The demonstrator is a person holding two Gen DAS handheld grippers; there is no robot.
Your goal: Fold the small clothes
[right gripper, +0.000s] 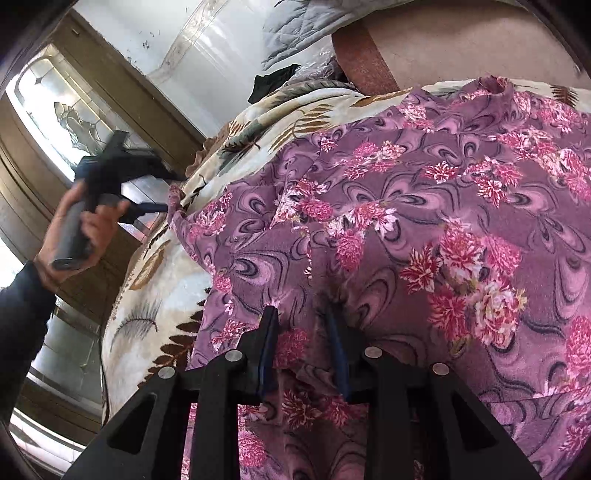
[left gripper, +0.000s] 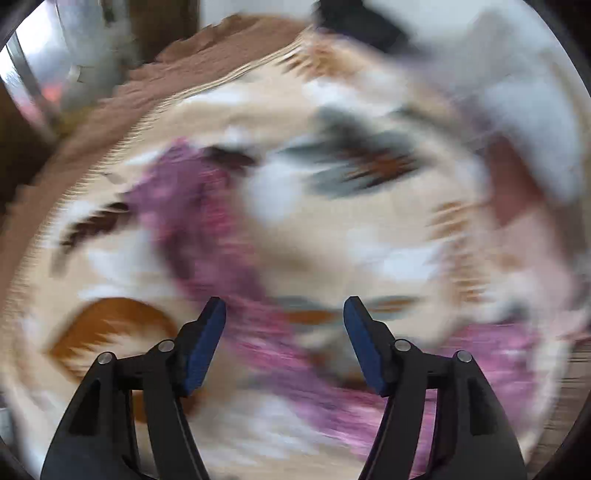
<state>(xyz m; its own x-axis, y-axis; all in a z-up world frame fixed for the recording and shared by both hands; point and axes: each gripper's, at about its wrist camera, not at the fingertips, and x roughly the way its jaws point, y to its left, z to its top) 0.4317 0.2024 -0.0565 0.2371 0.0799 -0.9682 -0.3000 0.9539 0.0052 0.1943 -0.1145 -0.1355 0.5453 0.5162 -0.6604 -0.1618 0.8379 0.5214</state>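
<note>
A purple garment with pink flowers [right gripper: 406, 206] lies spread on a cream leaf-patterned blanket [right gripper: 280, 110]. My right gripper [right gripper: 301, 314] sits low on the garment's near part, its blue-padded jaws a little apart with a ridge of the fabric between them. My left gripper [left gripper: 284, 306] is open and empty above the blanket; that view is heavily motion-blurred, and the garment [left gripper: 199, 206] shows as purple streaks. The left gripper [right gripper: 162, 192] also shows in the right wrist view, held in a hand at the garment's far left corner.
The blanket covers a bed with a brown edge [left gripper: 92, 122]. A wooden door frame with patterned glass [right gripper: 74, 110] and a white wall [right gripper: 207, 55] stand at the left. A grey quilt [right gripper: 306, 26] and a pink headboard [right gripper: 461, 48] lie beyond.
</note>
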